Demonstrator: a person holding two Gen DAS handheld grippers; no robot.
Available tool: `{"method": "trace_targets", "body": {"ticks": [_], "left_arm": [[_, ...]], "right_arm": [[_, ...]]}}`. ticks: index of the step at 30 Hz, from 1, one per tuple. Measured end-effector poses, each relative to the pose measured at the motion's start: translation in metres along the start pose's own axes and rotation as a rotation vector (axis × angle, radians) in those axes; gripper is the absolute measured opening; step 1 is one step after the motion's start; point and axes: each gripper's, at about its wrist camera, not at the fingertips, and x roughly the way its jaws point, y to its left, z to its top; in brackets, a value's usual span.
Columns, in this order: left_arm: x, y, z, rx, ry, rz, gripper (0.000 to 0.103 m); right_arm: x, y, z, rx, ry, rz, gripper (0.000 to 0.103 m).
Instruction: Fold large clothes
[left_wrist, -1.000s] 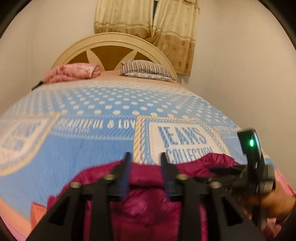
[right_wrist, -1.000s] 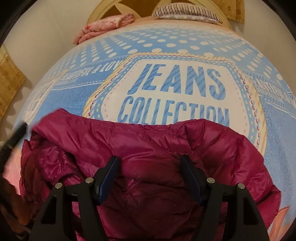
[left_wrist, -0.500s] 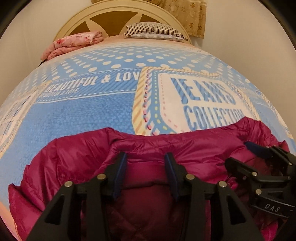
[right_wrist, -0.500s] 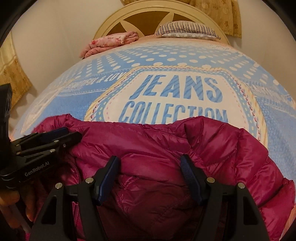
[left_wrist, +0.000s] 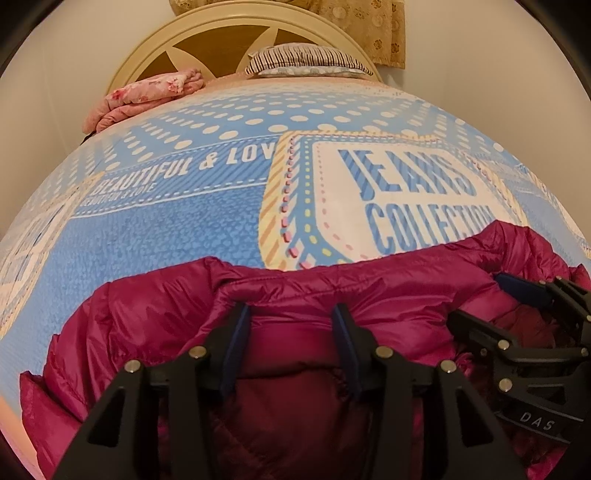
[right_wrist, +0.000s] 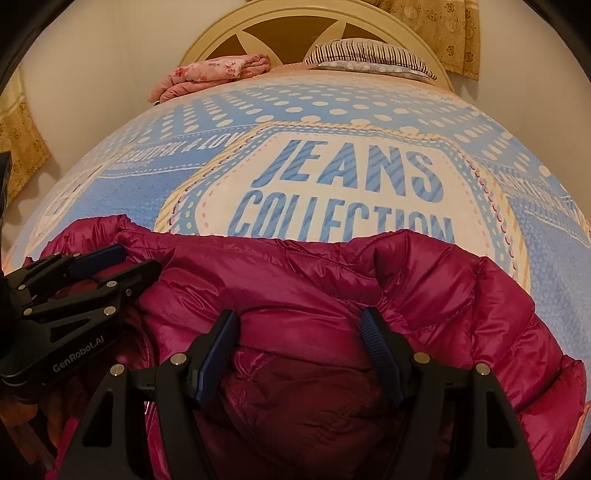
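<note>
A crumpled magenta down jacket (left_wrist: 155, 321) is seen lying at the near end of a bed, on a blue bedspread (left_wrist: 166, 229) printed with "JEANS COLLECTION" and "BEAUTIFUL & LOVE". Its far edge overlaps the bottom of the printed lettering in both views. Compared with a second ago, far more of the garment is shown: in the left wrist view it was then only a low strip at the bottom, and the wall and curtain filled the top. Since half a second ago little is changed.

The left gripper (left_wrist: 290, 314) is held low over the jacket with its fingers parted. A fold of fabric is seen between the blue pads (left_wrist: 236, 343), but whether it is pinched cannot be told. The same gap was shown in the earlier frames.

The right gripper (right_wrist: 299, 317) is likewise spread, more widely, with puffy fabric bulging up between its fingers; no grip is visible. It is also seen at the right edge of the left wrist view (left_wrist: 476, 302), close beside the left tool, just as the left gripper appears at the left edge of the right wrist view (right_wrist: 142, 258).

At the head of the bed a striped pillow (left_wrist: 306, 59) and a folded pink floral blanket (left_wrist: 147, 92) are seen before a cream headboard (left_wrist: 236, 26).
</note>
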Motion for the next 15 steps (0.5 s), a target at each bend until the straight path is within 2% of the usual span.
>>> {"method": "trace_targets", "body": {"ticks": [15], "left_arm": [[0.0006, 0.0009, 0.0002, 0.006, 0.000, 0.006, 0.050]], "right_arm": [[0.0009, 0.0014, -0.0004, 0.001, -0.001, -0.007, 0.070]]}}
